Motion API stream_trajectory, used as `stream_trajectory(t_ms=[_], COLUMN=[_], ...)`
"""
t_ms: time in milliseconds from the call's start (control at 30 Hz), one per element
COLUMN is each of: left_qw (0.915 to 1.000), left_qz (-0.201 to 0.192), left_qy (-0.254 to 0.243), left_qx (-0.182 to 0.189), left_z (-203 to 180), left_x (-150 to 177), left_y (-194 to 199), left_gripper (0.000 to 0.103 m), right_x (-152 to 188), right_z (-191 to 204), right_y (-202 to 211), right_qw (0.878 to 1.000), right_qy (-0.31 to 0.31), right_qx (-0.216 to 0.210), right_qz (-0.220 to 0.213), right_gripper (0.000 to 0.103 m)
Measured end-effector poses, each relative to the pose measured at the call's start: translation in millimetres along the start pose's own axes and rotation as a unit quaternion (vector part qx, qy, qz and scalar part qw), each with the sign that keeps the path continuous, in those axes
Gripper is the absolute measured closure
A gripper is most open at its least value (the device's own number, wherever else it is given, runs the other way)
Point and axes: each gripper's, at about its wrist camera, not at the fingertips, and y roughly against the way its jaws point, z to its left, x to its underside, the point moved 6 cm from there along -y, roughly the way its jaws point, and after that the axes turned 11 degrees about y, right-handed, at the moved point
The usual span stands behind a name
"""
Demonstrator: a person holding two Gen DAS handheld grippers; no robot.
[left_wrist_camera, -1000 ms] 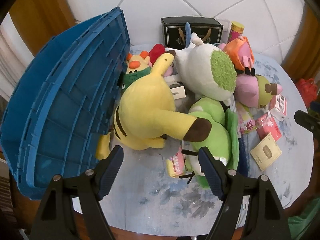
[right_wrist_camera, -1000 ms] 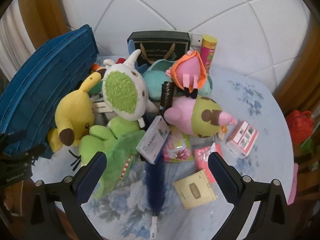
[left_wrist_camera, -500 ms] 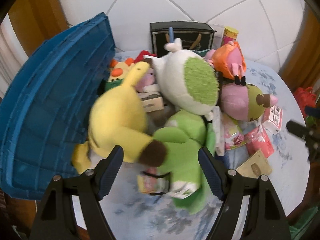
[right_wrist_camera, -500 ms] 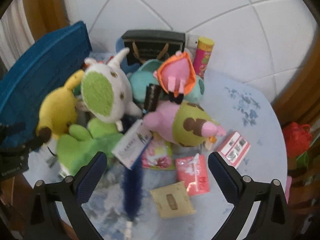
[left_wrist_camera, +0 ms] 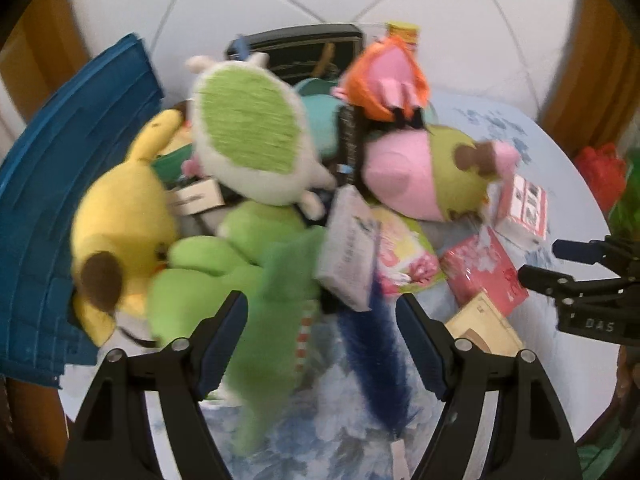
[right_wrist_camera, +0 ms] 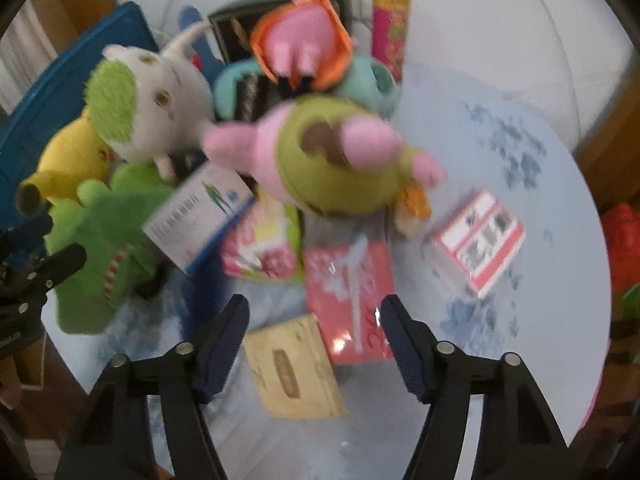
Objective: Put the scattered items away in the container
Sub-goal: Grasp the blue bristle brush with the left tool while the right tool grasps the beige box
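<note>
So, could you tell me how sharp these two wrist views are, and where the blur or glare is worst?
Left wrist view: fisheye-bent, with the green plush and blue feather smeared. Right wrist view: the pink-and-green plush is soft, and glare glints on the red packet; the gripper fingers stay crisp.

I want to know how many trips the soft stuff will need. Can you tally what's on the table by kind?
Plush toys: 6 (yellow, white-and-green, green, teal, orange-and-pink, pink-and-olive)
Flat packets and small boxes: at least 6
Snack tube: 1
Blue feathery stick: 1
Black box: 1
Total: at least 15
</note>
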Motion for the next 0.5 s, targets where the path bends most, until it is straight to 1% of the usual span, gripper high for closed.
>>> stream_trajectory(t_ms=[67, 133, 200, 300, 367, 500], left_qw=[1.0, 0.9999, 0.9997, 0.9994, 0.9987, 0.997], left_qz=[0.003, 0.009, 0.019, 0.034, 0.05, 0.072], left_qy=[-0.004, -0.007, -0.009, -0.01, 0.0, 0.02], left_qx=[0.005, 0.011, 0.012, -0.001, -0.007, -0.022], left_z=[-11, -22, -30, -35, -31, -20], left_x=[10, 22, 36, 65, 79, 101], left_y=[-8, -17, -28, -46, -57, -77], left_gripper=[0.033, 0.035, 0.042, 0.042, 0.042, 0.042], right_x=[17, 32, 47, 69, 82, 96], right_z=[-7, -12, -19, -22, -21, -14], right_y=[-10, -17, -21, -27, -30, -34], right_qw=[1.0, 1.0, 0.999, 0.998, 0.997, 0.995], right_qy=[-0.017, -0.027, -0.039, -0.058, -0.069, -0.085], right_qx=[-0.006, -0.004, -0.001, -0.014, -0.029, -0.061], right_qz=[0.008, 0.012, 0.013, 0.014, 0.011, 0.004], right_gripper=[0.036, 0.04, 0.045, 0.046, 0.046, 0.046])
